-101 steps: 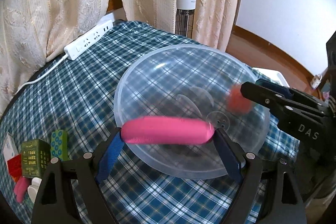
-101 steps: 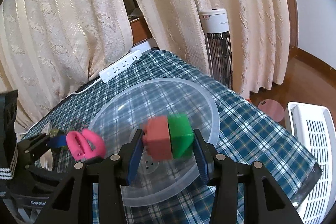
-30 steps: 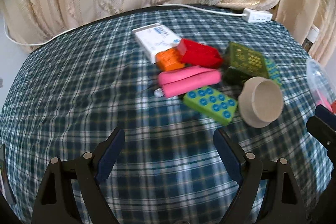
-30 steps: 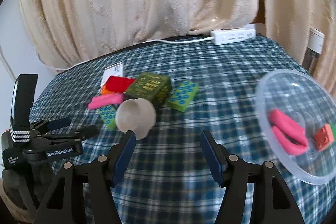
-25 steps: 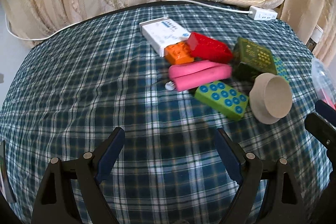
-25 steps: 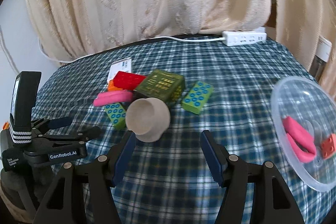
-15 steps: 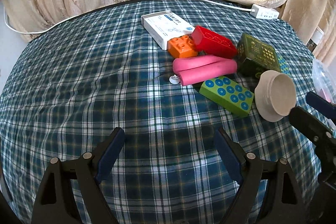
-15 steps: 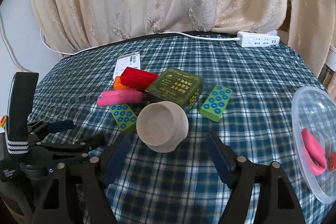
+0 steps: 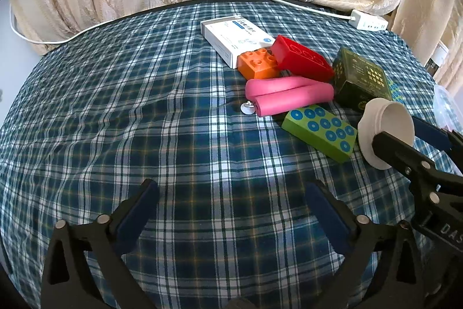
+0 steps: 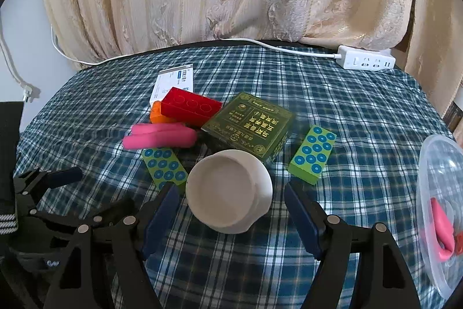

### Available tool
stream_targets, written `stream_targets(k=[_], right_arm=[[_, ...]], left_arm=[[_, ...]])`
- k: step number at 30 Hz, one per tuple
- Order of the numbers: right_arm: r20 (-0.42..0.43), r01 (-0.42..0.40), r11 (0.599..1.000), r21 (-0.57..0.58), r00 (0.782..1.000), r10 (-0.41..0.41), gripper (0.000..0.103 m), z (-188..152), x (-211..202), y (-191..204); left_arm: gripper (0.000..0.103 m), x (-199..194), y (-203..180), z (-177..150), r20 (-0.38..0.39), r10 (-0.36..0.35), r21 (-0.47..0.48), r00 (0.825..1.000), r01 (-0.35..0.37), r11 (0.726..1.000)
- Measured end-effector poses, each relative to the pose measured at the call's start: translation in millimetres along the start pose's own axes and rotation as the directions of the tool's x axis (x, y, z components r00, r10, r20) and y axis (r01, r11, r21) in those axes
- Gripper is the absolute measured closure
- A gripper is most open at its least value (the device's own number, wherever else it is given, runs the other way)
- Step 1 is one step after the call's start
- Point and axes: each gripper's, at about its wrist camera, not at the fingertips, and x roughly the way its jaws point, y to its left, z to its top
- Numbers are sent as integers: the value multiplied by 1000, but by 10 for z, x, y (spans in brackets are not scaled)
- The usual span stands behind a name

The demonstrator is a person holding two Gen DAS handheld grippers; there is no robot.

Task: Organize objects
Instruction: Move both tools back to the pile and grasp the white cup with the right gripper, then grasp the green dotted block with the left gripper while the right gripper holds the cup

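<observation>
Done: in the clear bowl (image 10: 434,164) at far right we see pink and red pieces.
Left: a pile mid-counter, with the white cup (image 10: 228,190) nearest.
Right claw (image 10: 231,210): gaping, straddling that cup, not pinching.
Left claw (image 9: 231,210): opening wider, nothing between.

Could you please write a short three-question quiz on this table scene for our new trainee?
1. True or false: the right gripper is clamped on the white cup.
2. Which thing lies against the white box? A) orange brick B) power strip C) clear bowl
3. Fill in: the left gripper holds ____.

Key: 1. False: the cup lies between its open jaws, with gaps on both sides. 2. A. 3. Nothing: its jaws are opening above bare cloth.
</observation>
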Motion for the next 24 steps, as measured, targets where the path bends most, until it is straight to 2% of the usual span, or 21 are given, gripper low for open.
stream_targets(k=[4,8,15,24], right_arm=[[-5,1,1000,-7,1000,-1,25,0,44,10],[-14,0,1000,-14,1000,-1,38,-7,80,8],[-7,-4,1000,8,1000,4,38,-39,34,-63],[1,5,997,74,1000,-5,38,-208,-152,-319]], left_arm=[[0,-2,-21,-37,14,4,-7,1000,-3,1000],[0,-13,-44,-53,24,9,-14,1000,-8,1000],[0,-21,-100,-56,23,-5,7,1000,5,1000],[0,36,-179,21,5,-58,77,998,57,995]])
